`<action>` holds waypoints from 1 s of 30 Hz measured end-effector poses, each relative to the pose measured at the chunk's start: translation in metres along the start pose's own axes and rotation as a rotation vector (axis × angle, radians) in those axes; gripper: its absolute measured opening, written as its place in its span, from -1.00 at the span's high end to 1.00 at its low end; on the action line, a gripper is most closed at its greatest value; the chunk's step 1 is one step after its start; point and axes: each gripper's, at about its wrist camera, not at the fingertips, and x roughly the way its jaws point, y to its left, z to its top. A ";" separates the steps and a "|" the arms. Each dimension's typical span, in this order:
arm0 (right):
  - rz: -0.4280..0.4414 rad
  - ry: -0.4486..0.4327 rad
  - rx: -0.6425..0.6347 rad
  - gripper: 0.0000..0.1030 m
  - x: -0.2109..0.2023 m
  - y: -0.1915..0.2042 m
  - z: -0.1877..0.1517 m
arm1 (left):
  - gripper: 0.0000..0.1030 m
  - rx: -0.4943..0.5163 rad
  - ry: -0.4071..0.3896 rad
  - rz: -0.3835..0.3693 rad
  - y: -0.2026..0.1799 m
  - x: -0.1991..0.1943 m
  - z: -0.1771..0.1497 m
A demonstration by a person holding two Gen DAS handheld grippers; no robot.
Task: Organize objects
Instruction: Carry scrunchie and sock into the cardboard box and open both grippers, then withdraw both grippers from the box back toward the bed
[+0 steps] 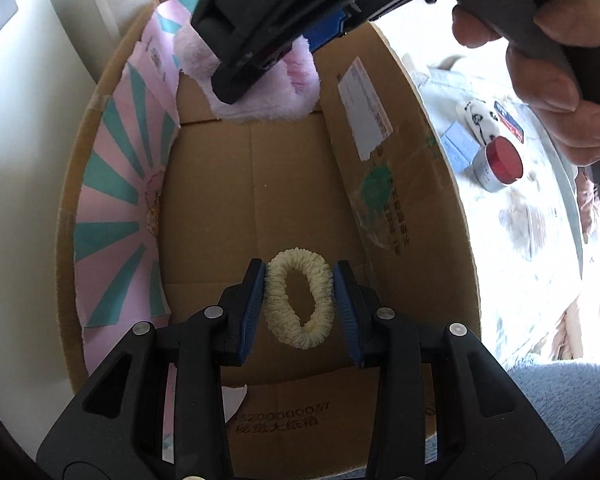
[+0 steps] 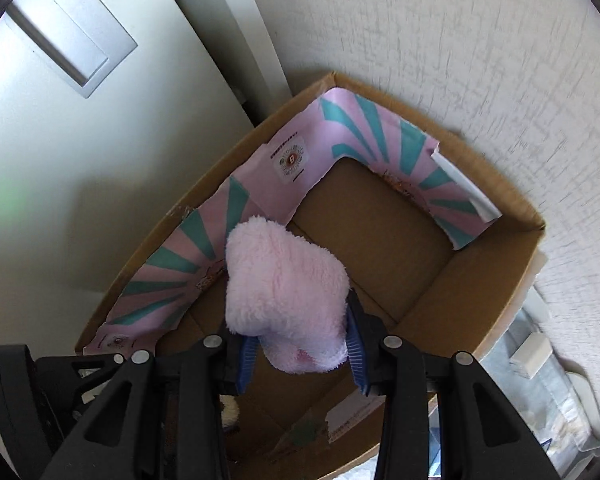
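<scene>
A cream scrunchie (image 1: 299, 297) sits between the blue pads of my left gripper (image 1: 299, 280), which is shut on it, low inside a cardboard box (image 1: 260, 184). My right gripper (image 2: 300, 344) is shut on a fluffy pink cloth (image 2: 286, 294) and holds it over the same box (image 2: 480, 280). In the left wrist view the right gripper (image 1: 244, 60) shows at the far end of the box with the pink cloth (image 1: 268, 88) hanging from it.
Pink and teal paper (image 1: 120, 208) lines the box's left wall and corner (image 2: 340, 148). Outside the box to the right lie a red-lidded tin (image 1: 500, 164), a blue box (image 1: 460, 144) and a white patterned item (image 1: 478, 120). A white wall (image 2: 460, 60) stands behind.
</scene>
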 end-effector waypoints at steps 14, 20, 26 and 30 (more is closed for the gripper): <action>0.008 -0.055 0.068 -0.99 -0.019 -0.010 -0.007 | -1.00 -0.019 -0.018 -0.015 -0.002 -0.011 -0.005; 0.010 -0.063 0.076 -0.99 -0.021 -0.012 0.012 | -1.00 -0.004 -0.024 -0.011 -0.005 -0.014 -0.004; -0.012 -0.094 0.081 -0.99 -0.035 0.007 0.006 | -1.00 0.001 -0.032 -0.014 -0.004 -0.021 -0.003; -0.057 -0.117 0.075 -0.99 -0.047 0.012 0.006 | -1.00 0.004 -0.044 -0.018 -0.002 -0.029 -0.002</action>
